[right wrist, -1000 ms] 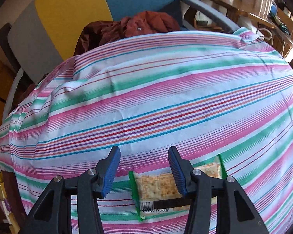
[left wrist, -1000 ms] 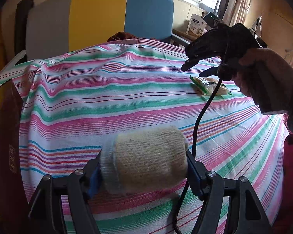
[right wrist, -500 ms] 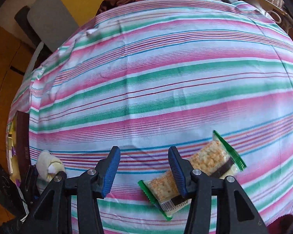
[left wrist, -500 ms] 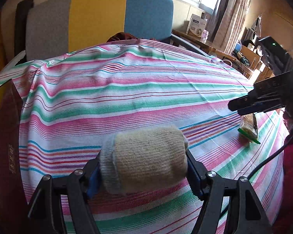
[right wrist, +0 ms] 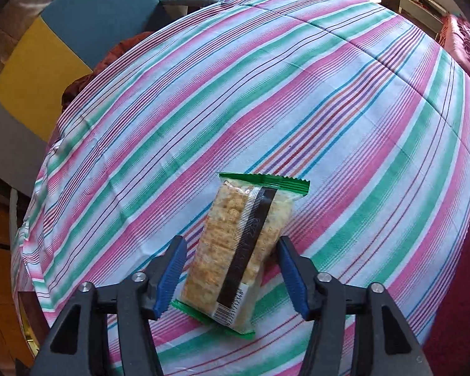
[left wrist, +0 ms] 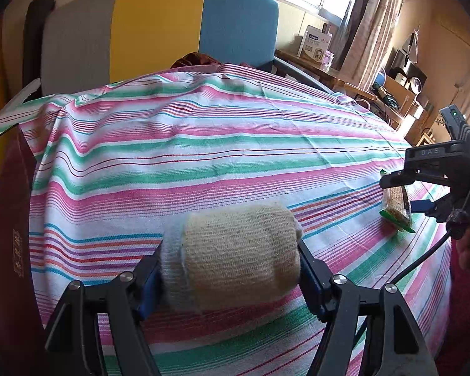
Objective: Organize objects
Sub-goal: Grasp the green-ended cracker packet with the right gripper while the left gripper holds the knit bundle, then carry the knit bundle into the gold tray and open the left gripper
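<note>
A desk draped in pink, green and white striped cloth [right wrist: 344, 100] fills the room. The left gripper [left wrist: 232, 269] clamps a beige knitted roll [left wrist: 235, 253]; the right gripper's [right wrist: 232, 269] jaws, just opened, straddle a green-edged clear cracker packet [right wrist: 244, 244] lying near the desk's edge.

The striped desk [left wrist: 203, 144] is bare across its middle and toward the far edge, open room for a hand to cross. Near the right edge the cracker packet [right wrist: 235, 250] lies flat. A dark red box [left wrist: 6, 244] stands at the left edge, walling that side. Beyond the far edge a chair back [left wrist: 159, 31] rises, blocking passage.
</note>
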Tool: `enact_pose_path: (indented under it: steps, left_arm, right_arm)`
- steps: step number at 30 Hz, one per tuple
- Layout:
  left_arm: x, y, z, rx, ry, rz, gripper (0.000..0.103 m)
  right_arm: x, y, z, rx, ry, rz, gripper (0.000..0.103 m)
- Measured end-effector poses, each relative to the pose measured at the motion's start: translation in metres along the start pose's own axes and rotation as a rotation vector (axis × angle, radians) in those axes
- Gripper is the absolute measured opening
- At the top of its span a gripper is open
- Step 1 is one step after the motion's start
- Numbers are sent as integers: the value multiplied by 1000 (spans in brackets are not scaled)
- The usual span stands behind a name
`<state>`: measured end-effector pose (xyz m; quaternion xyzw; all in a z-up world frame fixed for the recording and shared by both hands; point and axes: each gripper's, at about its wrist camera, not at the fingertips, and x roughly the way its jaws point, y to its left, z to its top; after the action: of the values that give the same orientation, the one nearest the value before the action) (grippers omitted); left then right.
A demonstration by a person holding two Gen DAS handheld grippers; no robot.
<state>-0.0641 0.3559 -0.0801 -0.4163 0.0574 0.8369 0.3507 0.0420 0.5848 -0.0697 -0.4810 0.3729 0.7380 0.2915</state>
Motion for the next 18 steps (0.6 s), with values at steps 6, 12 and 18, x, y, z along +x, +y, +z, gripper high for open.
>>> enact_pose_path:
  steps: [6, 12, 18]
  left_arm:
    - [0, -2, -1, 7, -2, 8, 72]
    - [-1, -4, -2, 17, -3, 19, 72]
    - [0, -4, -1, 20, -2, 28, 72]
  right_arm:
    - [9, 24, 3, -153, -48, -149, 43]
    - [10, 44, -1, -250, -32, -99, 40]
    - [20, 70, -12, -380, -14, -72, 41]
